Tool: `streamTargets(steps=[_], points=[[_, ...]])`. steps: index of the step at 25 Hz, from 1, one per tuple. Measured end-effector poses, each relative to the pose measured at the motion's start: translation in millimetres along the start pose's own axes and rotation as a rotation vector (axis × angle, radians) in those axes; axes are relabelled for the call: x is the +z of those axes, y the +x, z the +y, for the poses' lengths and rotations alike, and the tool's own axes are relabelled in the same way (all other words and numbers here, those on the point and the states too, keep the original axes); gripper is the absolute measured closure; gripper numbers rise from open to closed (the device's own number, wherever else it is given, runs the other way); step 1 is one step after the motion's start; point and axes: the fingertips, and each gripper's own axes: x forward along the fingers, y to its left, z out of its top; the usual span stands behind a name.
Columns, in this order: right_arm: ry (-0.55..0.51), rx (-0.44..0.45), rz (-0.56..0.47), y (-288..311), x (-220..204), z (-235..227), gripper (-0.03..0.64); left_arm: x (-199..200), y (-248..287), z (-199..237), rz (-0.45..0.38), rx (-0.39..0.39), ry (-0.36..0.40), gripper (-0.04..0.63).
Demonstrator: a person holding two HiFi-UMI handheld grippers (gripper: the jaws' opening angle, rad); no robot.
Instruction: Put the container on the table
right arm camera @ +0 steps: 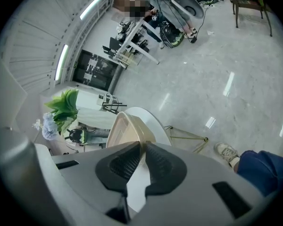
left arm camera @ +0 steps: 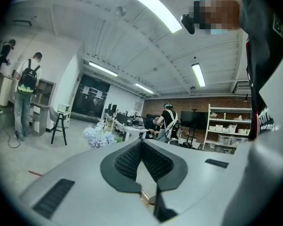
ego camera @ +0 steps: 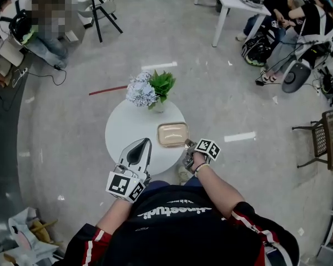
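The container [ego camera: 172, 133] is a shallow beige tray over the right half of the round table [ego camera: 127, 127], near the flowers [ego camera: 141, 91]; it looks empty, light and thin-walled, probably stiff at the rim but smooth, so a corner hold may let it tip. The right gripper [ego camera: 187, 147] is pinched narrowly on its near right rim; the left gripper [ego camera: 144, 143] has its jaws together, with nothing between them. The head view shows the whole tray; only the right gripper view shows the rim between the pads; neither shows whether the base touches the table.
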Motion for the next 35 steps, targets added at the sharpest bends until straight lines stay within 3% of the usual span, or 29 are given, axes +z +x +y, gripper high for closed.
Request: streamTargets(steps=[17, 35], points=[[0.012, -0.035, 0.056, 36, 8, -27, 0.564, -22, 18, 12, 0.031, 0.052, -0.011, 0.572], [0.005, -0.032, 0.085, 49, 21, -19, 0.532, -29, 35, 20, 0.058, 0.062, -0.024, 0.572]])
